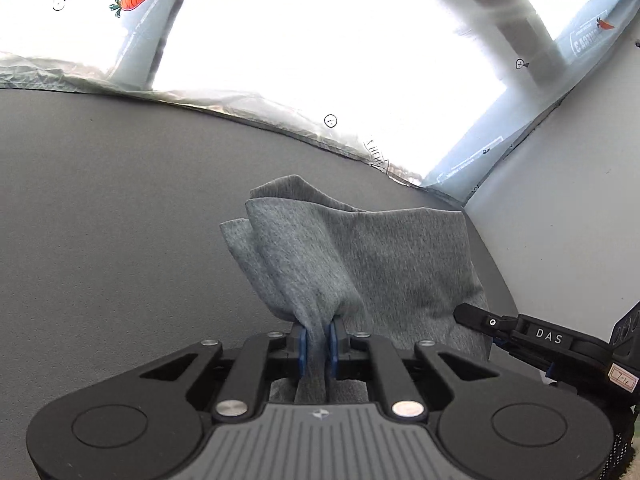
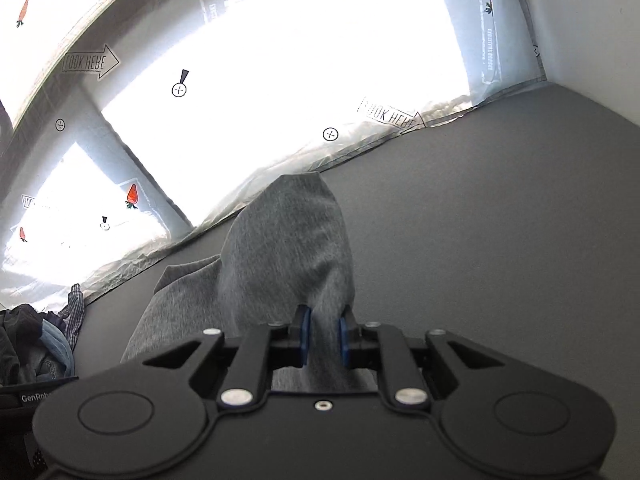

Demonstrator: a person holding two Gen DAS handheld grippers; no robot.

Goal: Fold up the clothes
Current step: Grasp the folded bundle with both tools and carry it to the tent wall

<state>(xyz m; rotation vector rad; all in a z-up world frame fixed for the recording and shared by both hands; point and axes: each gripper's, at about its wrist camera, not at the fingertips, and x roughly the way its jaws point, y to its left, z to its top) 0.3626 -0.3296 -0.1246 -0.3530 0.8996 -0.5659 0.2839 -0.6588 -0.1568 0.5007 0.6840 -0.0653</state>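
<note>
Grey knit garment (image 1: 360, 256) pinched in left hand-held gripper (image 1: 318, 346), pads narrow on a bunched edge; cloth lifts off dark surface (image 1: 120, 220). Right hand-held gripper (image 1: 460, 312) at the garment's right edge.

Right wrist view: right hand-held gripper (image 2: 324, 338) clamps another bunch of garment (image 2: 280, 248). Laundry pile (image 2: 36, 340) left of it. Advice: raise both evenly, keep edge taut.

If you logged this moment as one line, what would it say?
task: fold clothes | left gripper: shut on grey knit garment | right gripper: shut on same garment | surface: dark grey tabletop
</note>
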